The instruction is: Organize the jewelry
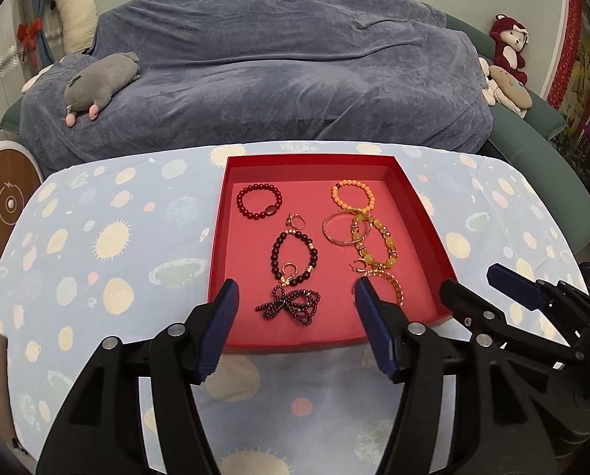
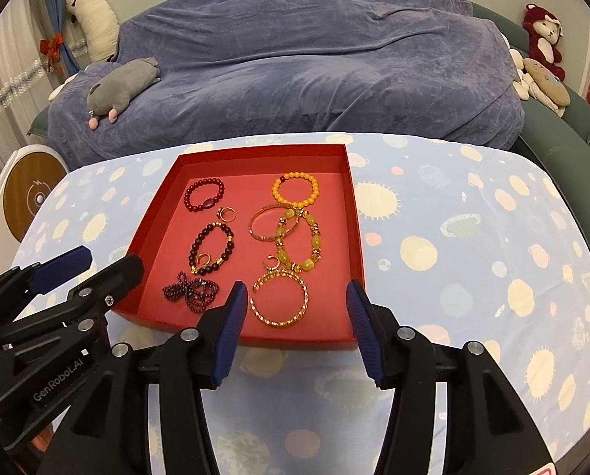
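Note:
A red tray (image 1: 421,213) (image 2: 354,237) sits on the table and holds several pieces of jewelry. Dark pieces lie on its left: a dark red bead bracelet (image 1: 259,199) (image 2: 204,194), a small ring (image 1: 295,220), a dark bead bracelet (image 1: 295,253) (image 2: 212,249), and a dark bead bow (image 1: 291,306) (image 2: 192,291). Yellow and gold pieces lie on its right: an orange bead bracelet (image 1: 353,196) (image 2: 295,192), a thin bangle (image 1: 340,231), a yellow stone bracelet (image 1: 374,247) (image 2: 301,239) and a gold bangle (image 2: 280,297). My left gripper (image 1: 295,297) is open and empty above the tray's near edge. My right gripper (image 2: 293,297) is open and empty around the gold bangle.
The table wears a light blue cloth (image 1: 117,237) with planet prints. Behind it stands a sofa under a blue-grey cover (image 1: 275,59) with a grey plush (image 1: 101,83) and a red plush (image 1: 509,45). A round white and wood device (image 1: 6,202) is at the left.

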`<state>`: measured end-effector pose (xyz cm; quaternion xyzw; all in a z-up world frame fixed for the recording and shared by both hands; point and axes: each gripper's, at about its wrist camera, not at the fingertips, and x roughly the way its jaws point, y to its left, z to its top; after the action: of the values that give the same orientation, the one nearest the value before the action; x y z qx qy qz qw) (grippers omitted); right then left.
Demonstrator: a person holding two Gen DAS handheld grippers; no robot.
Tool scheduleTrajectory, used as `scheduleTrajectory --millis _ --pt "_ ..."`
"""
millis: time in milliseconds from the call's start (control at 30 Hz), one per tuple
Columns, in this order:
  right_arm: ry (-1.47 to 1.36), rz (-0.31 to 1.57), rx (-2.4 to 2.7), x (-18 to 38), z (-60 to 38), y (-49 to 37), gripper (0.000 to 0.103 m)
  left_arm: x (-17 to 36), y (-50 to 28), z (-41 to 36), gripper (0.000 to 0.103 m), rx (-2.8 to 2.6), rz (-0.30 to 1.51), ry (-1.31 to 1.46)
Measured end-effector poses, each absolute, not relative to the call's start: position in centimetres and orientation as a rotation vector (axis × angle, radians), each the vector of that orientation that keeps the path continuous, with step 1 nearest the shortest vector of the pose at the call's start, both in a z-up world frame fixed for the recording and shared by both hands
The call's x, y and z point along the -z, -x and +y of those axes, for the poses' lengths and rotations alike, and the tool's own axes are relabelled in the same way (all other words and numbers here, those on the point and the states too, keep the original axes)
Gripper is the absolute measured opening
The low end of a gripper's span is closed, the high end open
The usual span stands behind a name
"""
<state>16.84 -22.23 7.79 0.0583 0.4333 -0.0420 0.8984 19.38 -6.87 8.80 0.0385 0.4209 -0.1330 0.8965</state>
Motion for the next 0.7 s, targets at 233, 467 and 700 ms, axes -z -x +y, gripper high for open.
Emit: scheduleTrajectory --millis 233,467,700 --pt "-0.111 0.889 0.125 -7.6 -22.4 -13.2 0.064 -8.7 -16.0 -6.0 0.075 0.257 0.879 -0.073" --pt "-0.112 0.87 0.16 -7.4 -22.7 -10.2 0.078 -8.7 -13.1 -5.1 0.088 0.231 0.866 -0.067" --pt "-0.094 0.849 0.163 -7.4 -22.1 -7.7 0.083 -8.3 -11.0 -3.9 0.092 0.189 0.865 -0.043"
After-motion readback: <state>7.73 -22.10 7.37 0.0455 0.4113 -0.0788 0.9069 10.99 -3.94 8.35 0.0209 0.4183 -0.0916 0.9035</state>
